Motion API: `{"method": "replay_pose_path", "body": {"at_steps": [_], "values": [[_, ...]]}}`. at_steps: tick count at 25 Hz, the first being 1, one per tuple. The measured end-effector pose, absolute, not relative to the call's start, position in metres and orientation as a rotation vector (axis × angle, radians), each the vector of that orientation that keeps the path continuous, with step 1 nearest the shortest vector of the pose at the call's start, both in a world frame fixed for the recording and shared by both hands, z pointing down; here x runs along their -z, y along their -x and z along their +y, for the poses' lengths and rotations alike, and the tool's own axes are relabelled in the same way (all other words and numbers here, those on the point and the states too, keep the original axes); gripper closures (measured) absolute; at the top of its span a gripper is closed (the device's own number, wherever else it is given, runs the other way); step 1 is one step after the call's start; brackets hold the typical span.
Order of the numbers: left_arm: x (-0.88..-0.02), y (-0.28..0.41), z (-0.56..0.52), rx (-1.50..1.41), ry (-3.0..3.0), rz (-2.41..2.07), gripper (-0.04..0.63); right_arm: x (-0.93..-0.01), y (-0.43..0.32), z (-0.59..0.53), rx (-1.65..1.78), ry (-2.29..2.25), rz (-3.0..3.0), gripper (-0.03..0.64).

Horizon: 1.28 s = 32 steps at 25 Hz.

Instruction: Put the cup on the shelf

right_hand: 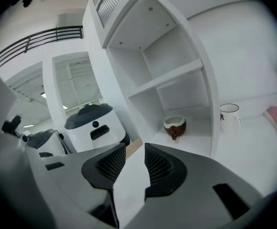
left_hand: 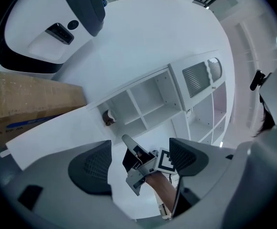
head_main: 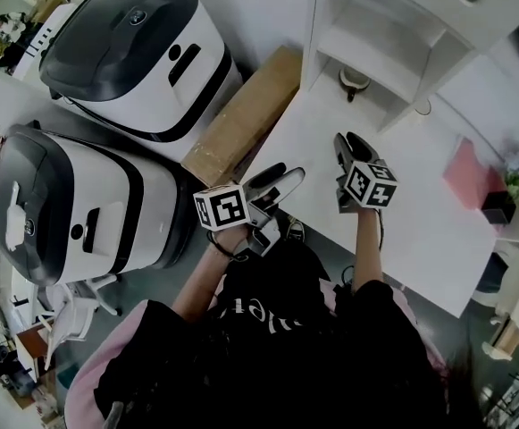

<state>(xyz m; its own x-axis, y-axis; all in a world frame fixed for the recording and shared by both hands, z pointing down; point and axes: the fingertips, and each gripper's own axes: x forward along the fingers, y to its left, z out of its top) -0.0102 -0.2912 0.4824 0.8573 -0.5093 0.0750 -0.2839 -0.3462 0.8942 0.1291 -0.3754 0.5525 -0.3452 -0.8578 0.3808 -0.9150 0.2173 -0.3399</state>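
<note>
1. Right gripper view: my right claw (right_hand: 135,151) has its jaws a narrow gap apart and empty. My left claw (left_hand: 139,149) is spread wide, also empty.
2. Ahead of the right claw, a brown cup (right_hand: 175,126) already sits in the bottom compartment of the shelf (right_hand: 176,73).
3. Further right, past the shelf's side wall, a white mug (right_hand: 230,117) stands on the desk (right_hand: 252,151).
4. If the mug is meant, I judge everything remains: reach, clamp, lift, place.
</note>
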Motion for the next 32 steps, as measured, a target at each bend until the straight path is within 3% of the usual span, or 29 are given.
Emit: {"method": "replay_pose_path", "body": {"at_steps": [15,27,29,32], "values": [[-0.437,0.064,-0.184,0.294,-2.085,-0.499,0.202,-0.478,-0.058,-0.179,-0.793,-1.885,-2.399,0.503],[-0.433,0.082,-0.121,0.257,-2.161,-0.414,0.203,-0.452,-0.009,-0.097,-0.756,-1.886,-2.428,0.540],[-0.431,0.081,-0.116,0.229,-2.204,-0.424,0.239,-0.450,-0.007,-0.090,-0.749,-1.872,-2.433,0.541],[-0.428,0.081,-0.112,0.201,-2.259,-0.458,0.414,-0.446,-0.007,-0.083,-0.738,-1.855,-2.439,0.541]]}}
